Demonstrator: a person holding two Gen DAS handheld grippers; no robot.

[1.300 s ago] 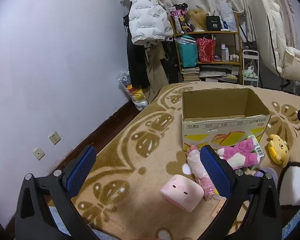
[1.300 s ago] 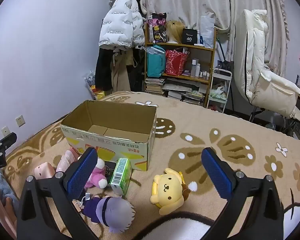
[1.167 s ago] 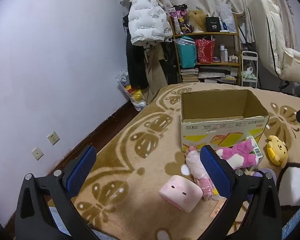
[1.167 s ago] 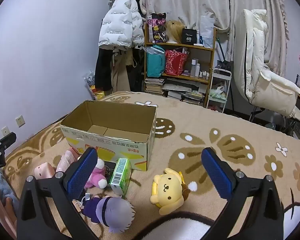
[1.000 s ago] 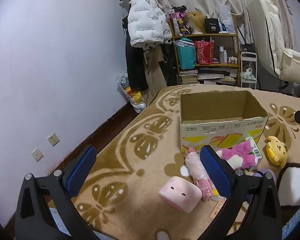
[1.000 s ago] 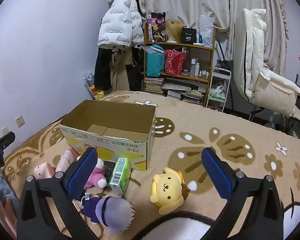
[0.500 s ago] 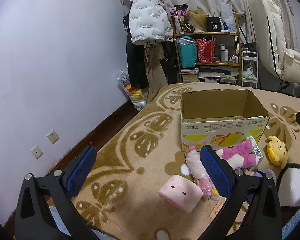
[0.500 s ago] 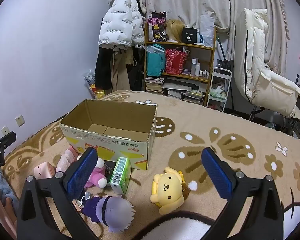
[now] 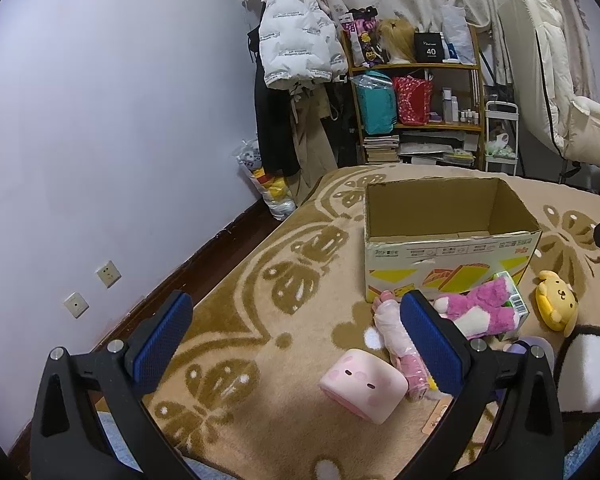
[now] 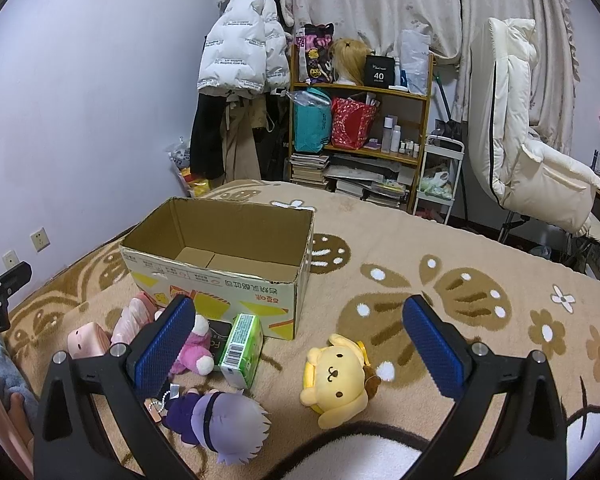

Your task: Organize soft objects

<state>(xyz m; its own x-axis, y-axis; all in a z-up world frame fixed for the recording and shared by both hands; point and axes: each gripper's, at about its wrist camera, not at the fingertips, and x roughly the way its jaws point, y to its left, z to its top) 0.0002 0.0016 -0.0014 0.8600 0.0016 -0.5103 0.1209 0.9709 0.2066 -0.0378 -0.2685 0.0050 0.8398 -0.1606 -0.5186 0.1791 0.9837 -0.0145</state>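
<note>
We are at the very start: the big cardboard box [image 10: 220, 264] sits on the brown rug [image 10: 440, 264] with nothing in it, and all the soft toys lie on the rug in front of the box. No toy is picked up yet, we think.

Our left gripper [image 9: 296, 336] has its jaws wide apart and holds nothing. Our right gripper [image 10: 296, 340] is wide apart too, and holds nothing.

Next, we think, one gripper must go down over a toy, squeeze it softly, and lift it over the box wall.

In front of the box, the right view shows the yellow dog plush [image 10: 338, 376] best, and the purple-haired doll [image 10: 220, 424] closest to us. The left view hides most of that doll behind a finger.

The left view shows the pink square cushion [image 9: 362, 388] and the pink bear [image 9: 476, 310] in full. In both views we see the green carton [image 10: 242, 350], touching the bear.
</note>
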